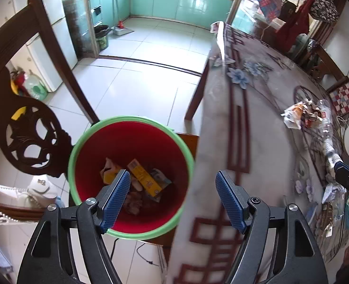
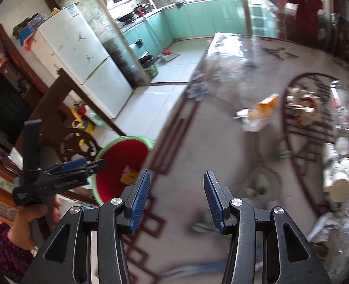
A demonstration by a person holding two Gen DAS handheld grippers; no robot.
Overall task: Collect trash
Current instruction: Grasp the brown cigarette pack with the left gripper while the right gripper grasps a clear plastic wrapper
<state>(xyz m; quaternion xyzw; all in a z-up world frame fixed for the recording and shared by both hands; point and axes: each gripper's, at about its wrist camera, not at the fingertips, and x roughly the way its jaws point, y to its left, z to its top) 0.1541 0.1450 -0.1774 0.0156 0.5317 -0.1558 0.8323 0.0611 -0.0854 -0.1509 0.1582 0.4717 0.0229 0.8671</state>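
Left claw (image 1: 172, 194): jaws wide apart, empty, held above the red bin's (image 1: 132, 142) rim.
Right claw (image 2: 176, 195): jaws spread, empty, right of that bin.

A: Left gripper (image 1: 172, 184): matt black plastic arms, ribbed blue rubbery pads (image 1: 229, 201), bright metal pivot screws. The right gripper (image 2: 175, 196) shows the same finishes.

B: Noted. Bin (image 1: 80, 151)?

A: Smooth plastic, red inside, pale green rim, slight sheen. Yellow printed carton (image 1: 145, 177) in it looks like cardboard.

B: Worktop (image 1: 264, 142)?

A: Glossy clear film over patterned cloth; strong glare at 12 o'clock in the right wrist view.

B: Trash on it?

A: Crinkled shiny wrappers (image 1: 302, 114) at 2 o'clock, left view. Clear plastic bottle (image 2: 340, 118) at 3 o'clock, right view, blurred.

B: Surroundings?

A: Chair (image 1: 32, 137): dark varnished carved wood. Floor (image 1: 136, 80): glazed pale tiles, reflective.
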